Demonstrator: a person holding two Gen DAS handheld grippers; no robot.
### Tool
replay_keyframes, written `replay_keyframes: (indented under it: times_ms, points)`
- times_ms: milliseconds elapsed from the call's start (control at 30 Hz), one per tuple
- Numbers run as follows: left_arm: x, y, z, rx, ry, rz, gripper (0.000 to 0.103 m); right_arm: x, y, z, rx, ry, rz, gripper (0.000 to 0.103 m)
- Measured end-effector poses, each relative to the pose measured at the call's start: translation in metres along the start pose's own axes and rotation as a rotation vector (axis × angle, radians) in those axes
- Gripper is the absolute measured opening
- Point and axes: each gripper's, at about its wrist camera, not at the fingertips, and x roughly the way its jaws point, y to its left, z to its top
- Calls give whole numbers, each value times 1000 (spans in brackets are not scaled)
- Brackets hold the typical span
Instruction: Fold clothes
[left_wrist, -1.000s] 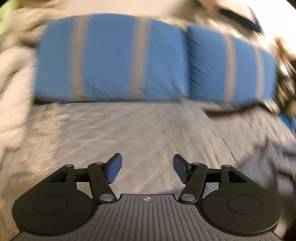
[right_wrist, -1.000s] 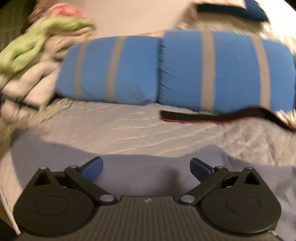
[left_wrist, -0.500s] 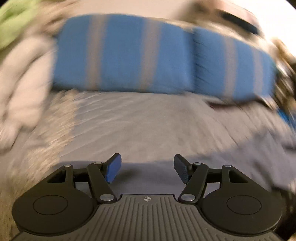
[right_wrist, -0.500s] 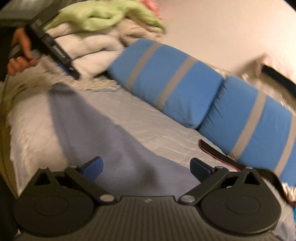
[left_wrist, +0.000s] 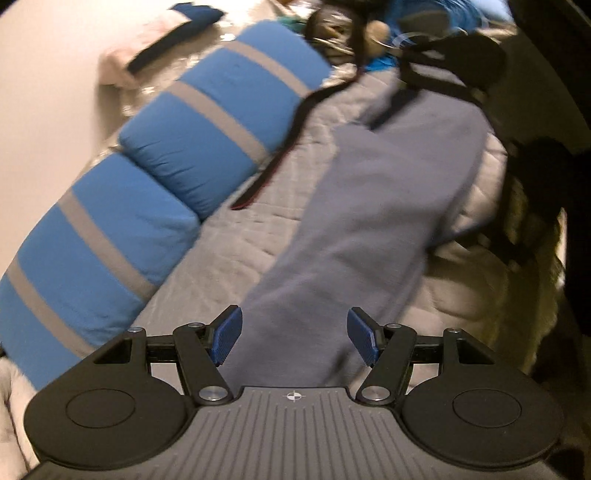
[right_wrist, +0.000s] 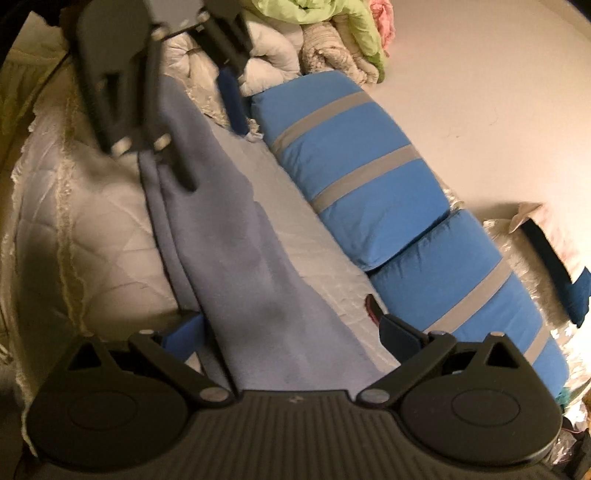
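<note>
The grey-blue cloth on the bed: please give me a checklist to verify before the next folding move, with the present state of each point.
1. Grey-blue cloth lies stretched long on the bed: ok.
2. Left claw open, cloth end between its fingers, not pinched: ok.
3. Right claw open over the other end: ok.
4. Cloth lies flat without folds: not ok, a crease runs along one edge.
5. Dark strap lies apart from the cloth: ok.
6. Fingers touch the cloth: cannot tell.

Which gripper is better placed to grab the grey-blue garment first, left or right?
Probably left. The left gripper is open with one end of the grey-blue garment right between its fingers. The right gripper is also open over the other end, so the margin is slim.
</note>
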Motion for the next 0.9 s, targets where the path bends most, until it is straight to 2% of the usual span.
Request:
replay_keyframes:
  times_ms: [167,500,600,700,900]
  points:
    - [9,-16,0,75,9,-4,62,1,3,0,-30,-17,-38,103]
    - [15,-17,2,94,-10,9,62,3,-19,6,141,-13,2,103]
    - [15,-16,3,81,3,22,62,4,-11,5,79,-15,-38,103]
    - [16,-16,2,88,26,38,62,5,-3,3,2,-6,-41,103]
    - [21,-22,-3,159,66,79,62,10,10,-4,-129,-4,-83,103]
